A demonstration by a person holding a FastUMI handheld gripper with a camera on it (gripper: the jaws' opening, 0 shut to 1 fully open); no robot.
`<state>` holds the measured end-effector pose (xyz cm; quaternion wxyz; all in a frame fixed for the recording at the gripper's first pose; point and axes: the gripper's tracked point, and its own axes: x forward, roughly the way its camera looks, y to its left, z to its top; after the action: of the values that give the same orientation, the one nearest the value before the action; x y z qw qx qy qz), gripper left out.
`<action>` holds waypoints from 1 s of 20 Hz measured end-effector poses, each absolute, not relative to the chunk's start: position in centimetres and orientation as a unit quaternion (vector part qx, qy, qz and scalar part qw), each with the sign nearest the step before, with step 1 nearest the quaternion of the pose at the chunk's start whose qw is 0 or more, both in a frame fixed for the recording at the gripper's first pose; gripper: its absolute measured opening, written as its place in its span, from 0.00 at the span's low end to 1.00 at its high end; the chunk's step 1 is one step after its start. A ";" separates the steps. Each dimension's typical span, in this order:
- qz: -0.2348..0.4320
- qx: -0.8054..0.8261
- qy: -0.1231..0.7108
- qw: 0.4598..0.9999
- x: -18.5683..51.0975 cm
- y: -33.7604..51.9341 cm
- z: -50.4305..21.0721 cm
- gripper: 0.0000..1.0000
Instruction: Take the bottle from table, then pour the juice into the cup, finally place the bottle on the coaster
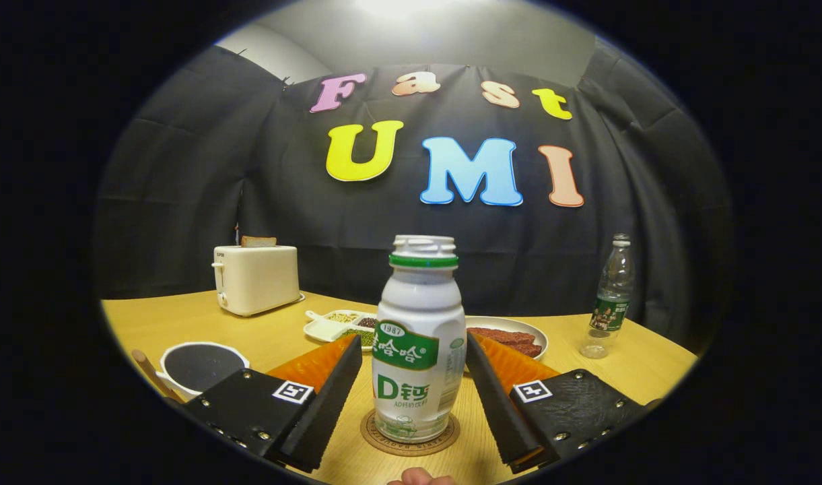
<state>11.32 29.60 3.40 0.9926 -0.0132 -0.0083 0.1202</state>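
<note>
Gripper [414, 397]: spread wide, one finger on either side of the bottle, clear gaps between each finger and the bottle wall, so nothing is held.
Bottle [419, 343]: white, green band at the neck, cap off, mouth open; it stands upright between the fingers on the coaster, near the table's near edge.
Coaster [411, 436]: round, brown, flat on the table under the bottle, its rim showing all round the bottle's base.
Cup [200, 367]: white, dark inside, on the table to the left of the left finger, toward the near left edge.
Table [182, 320]: yellow wood-toned top that carries everything.
Toaster [256, 277]: cream, at the far left of the table, a slice of bread standing out of its slot.
Divided tray [340, 325]: white, small heaps of grains and beans in its compartments, beyond the fingers, left of the bottle.
Plate [511, 333]: white, red-brown strips of food on it, behind the bottle to its right.
Water bottle [609, 300]: clear plastic, green label, upright near the far right edge.
Fingertip [421, 477]: a person's, just at the near edge below the coaster.
</note>
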 end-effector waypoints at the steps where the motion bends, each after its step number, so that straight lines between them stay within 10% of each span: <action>1: 0.120 -0.007 -0.015 0.993 10.8 29.8 4.3 0.93; 20: 0.071 -0.009 -0.067 0.995 0.3 25.1 21.5 0.92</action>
<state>0.31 25.06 21.50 0.9952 -0.0085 -0.0675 0.0711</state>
